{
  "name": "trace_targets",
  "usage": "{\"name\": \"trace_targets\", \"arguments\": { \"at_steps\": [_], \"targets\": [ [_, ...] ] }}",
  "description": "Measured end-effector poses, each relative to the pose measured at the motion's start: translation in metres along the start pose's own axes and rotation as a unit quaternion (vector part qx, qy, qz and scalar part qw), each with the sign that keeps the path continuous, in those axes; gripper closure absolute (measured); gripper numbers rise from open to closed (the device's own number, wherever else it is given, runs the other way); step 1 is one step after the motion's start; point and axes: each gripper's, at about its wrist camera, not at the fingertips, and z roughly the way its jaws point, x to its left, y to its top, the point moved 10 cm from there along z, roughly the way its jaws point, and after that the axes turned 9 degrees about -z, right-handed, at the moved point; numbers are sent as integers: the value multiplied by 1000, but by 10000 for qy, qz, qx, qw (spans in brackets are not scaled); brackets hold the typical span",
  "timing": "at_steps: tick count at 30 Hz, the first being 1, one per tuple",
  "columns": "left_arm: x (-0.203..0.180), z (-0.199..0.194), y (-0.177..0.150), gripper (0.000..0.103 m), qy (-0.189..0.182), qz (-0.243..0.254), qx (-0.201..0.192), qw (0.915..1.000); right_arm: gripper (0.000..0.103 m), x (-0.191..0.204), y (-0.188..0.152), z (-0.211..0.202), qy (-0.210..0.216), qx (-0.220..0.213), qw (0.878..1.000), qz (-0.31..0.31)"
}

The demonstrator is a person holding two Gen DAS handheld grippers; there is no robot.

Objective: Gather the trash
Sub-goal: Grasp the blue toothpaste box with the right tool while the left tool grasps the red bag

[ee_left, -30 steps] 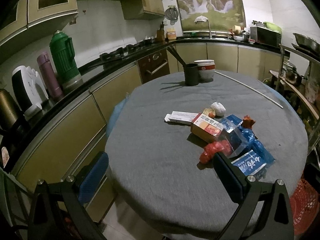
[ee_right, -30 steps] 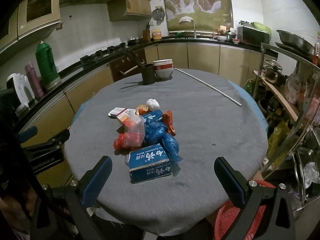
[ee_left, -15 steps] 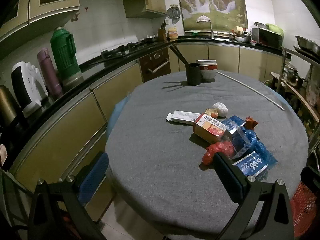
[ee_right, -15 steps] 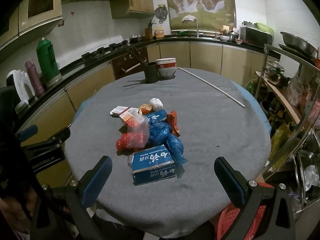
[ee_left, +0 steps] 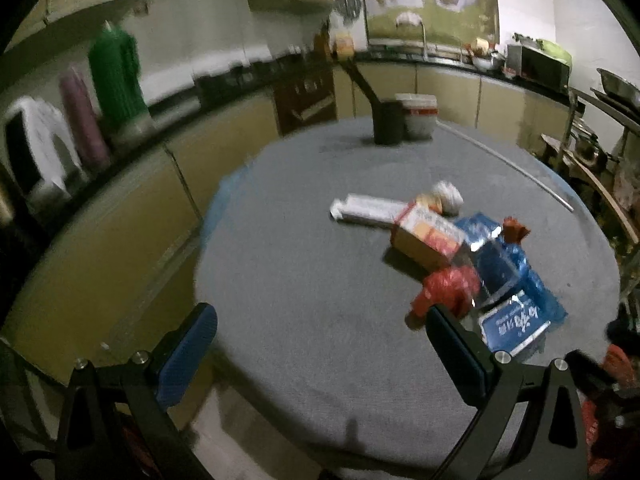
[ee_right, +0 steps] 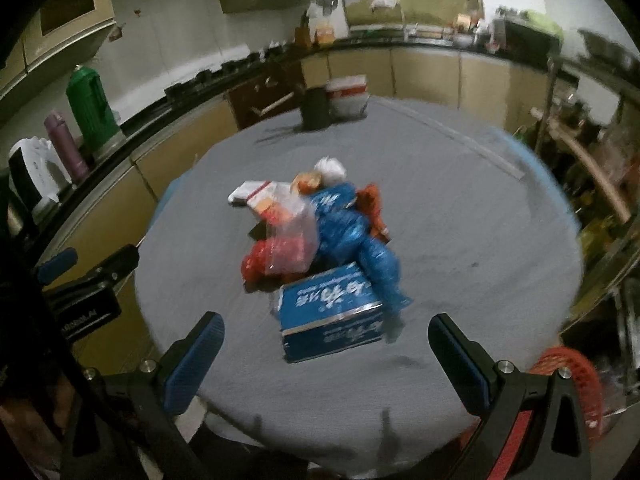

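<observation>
Two grippers, left gripper (ee_left: 320, 348) and right gripper (ee_right: 326, 356), both spread wide, empty, low in frame; blue box (ee_right: 330, 312) centred between right's fingers.

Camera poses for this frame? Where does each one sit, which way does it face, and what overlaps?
Left wrist: on the left hand-held gripper, at the table's near-left edge, facing across the round table toward the counter; both open fingers show.
Right wrist: on the right hand-held gripper, near edge, facing the trash pile head-on with the blue box nearest; its open fingers and the left hand-held gripper show.
Shared: trash pile, blue box, dark cup, green thermos.
</observation>
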Motion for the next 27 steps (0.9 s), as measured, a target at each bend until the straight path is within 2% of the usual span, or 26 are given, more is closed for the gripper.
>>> {"name": "trace_targets", "arguments": {
  "at_steps": [5,8,15,17,22,23,26,27],
  "targets": [
    [0,38,-20,0,-323,17,747,9967,0,-1,-15,38,455,163,9987,179],
    [-7,51,-27,0,-573,1,1019,9931,0,-2,-16,50,405,96,9991,29],
    [-31,75,-20,0,-1093,321,1214,9860,0,-2,-21,80,382,327,9984,-261],
    [-41,84,-19,0,-1297,469,1322,9816,0,0,-23,89,486,385,9977,-261],
    [-62,99,-18,1,-1813,615,1552,9692,0,2,-24,110,353,428,9979,-347],
    [-67,101,-17,2,-1926,642,1575,9664,0,0,-24,112,343,414,9980,-338],
    [-83,104,-18,14,-2257,774,1622,9575,1,-1,-25,116,431,382,9982,-139],
    [-88,105,-19,21,-2352,806,1659,9543,7,-2,-26,116,488,347,9982,-96]
  ]
}}
